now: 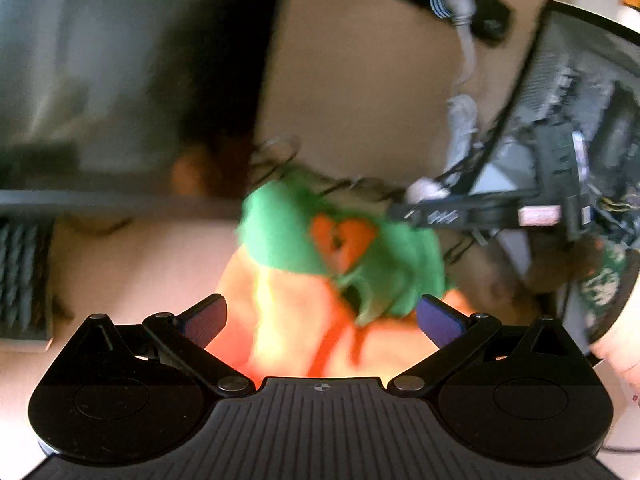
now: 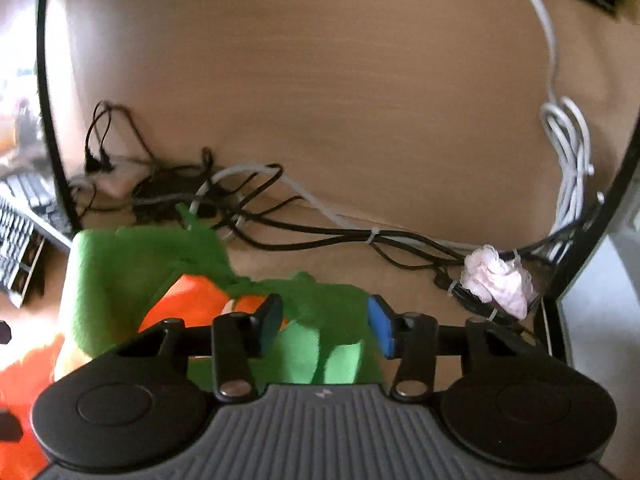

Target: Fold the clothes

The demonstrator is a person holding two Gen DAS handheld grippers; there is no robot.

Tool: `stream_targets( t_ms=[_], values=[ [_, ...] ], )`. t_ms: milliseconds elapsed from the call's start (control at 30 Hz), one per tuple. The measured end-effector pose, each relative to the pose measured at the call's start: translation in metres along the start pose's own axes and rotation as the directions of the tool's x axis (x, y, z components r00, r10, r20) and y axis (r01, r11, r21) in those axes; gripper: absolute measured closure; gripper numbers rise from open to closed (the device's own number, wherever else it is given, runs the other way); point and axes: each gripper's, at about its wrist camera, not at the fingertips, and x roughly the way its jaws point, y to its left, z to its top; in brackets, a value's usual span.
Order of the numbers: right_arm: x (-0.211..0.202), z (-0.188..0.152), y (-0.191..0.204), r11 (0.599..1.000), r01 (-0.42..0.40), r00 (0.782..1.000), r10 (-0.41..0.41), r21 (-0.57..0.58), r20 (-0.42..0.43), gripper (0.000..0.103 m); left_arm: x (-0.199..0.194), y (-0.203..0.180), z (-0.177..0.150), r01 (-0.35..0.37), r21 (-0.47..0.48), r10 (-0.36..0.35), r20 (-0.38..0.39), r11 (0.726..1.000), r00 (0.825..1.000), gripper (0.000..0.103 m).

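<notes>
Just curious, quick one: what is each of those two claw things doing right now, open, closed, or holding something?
Left gripper: open, holding nothing; the green and orange garment lies ahead.
Right gripper: open, fingers apart over the garment, holding nothing.

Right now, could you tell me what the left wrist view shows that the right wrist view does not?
Only the left wrist view shows the open computer case with its circuit boards, and the left gripper, open. Only the right wrist view shows the crumpled pink tissue, the coiled white cable, a keyboard, and the right gripper, open. Both show the green and orange garment on the wooden desk with tangled black cables behind it.
</notes>
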Motion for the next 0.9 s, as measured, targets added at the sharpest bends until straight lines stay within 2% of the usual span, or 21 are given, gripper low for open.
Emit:
stream_targets(
  t_ms=[133,233,267,333,400,467,567,600,667,733,767,867,900],
  values=[
    [-0.006,-0.01,-0.005,0.999,0.035,0.999,-0.035,0.002,-0.002,0.056,-0.004,0.015,-0.022,-0.009,0.007,0.01,-0.07,1.0,0.997,0.0],
    [-0.034,-0.034,-0.002,0.999,-0.034,0.999,0.034,0.013,0.001,0.055,-0.008,0.026,-0.039,-0.016,0.013,0.017,-0.123,1.0,0.992,0.0],
    [-0.045,-0.047,0.001,0.999,-0.048,0.999,0.048,-0.003,-0.001,0.052,-0.009,0.029,-0.044,-0.018,0.015,0.02,-0.14,1.0,0.99,0.0],
    [-0.063,-0.075,0.007,0.999,-0.014,1.0,0.013,-0.051,-0.017,0.05,-0.011,0.036,-0.055,-0.022,0.02,0.025,-0.175,1.0,0.984,0.0],
    [-0.076,-0.1,0.008,0.999,0.022,0.998,-0.024,-0.043,-0.052,0.05,-0.013,0.044,-0.066,-0.03,0.026,0.034,-0.207,0.999,0.978,0.0],
    [-0.092,-0.121,0.01,1.0,0.021,0.997,-0.02,0.014,-0.08,0.05,-0.017,0.057,-0.072,-0.109,0.06,0.119,-0.204,0.992,0.972,0.0],
    [-0.111,-0.144,0.026,0.998,-0.016,0.992,0.023,0.056,-0.123,0.045,-0.023,0.077,-0.081,-0.226,0.106,0.243,-0.194,0.968,0.95,0.0],
    [-0.116,-0.149,0.036,0.998,-0.032,0.99,0.038,0.049,-0.139,0.041,-0.027,0.086,-0.078,-0.25,0.074,0.26,-0.193,0.965,0.946,0.0],
    [-0.122,-0.152,0.057,0.998,-0.064,0.982,0.065,0.013,-0.176,0.04,-0.04,0.095,-0.063,-0.226,-0.006,0.222,-0.157,0.974,0.962,0.0],
    [-0.128,-0.151,0.073,0.996,-0.073,0.98,0.063,-0.048,-0.19,0.04,-0.055,0.089,-0.046,-0.118,-0.042,0.114,-0.092,0.992,0.989,0.0],
    [-0.132,-0.145,0.073,0.996,-0.069,0.983,0.058,-0.055,-0.177,0.04,-0.06,0.083,-0.038,-0.06,-0.045,0.057,-0.065,0.997,0.996,0.0],
    [-0.143,-0.115,0.059,0.999,-0.047,0.993,0.045,-0.015,-0.109,0.04,-0.059,0.055,-0.028,0.06,-0.006,-0.061,-0.047,0.998,0.997,0.0],
    [-0.142,-0.098,0.05,1.0,-0.029,0.996,0.03,0.01,-0.084,0.04,-0.053,0.047,-0.03,0.081,-0.007,-0.081,-0.065,0.997,0.995,0.0]
  ],
)
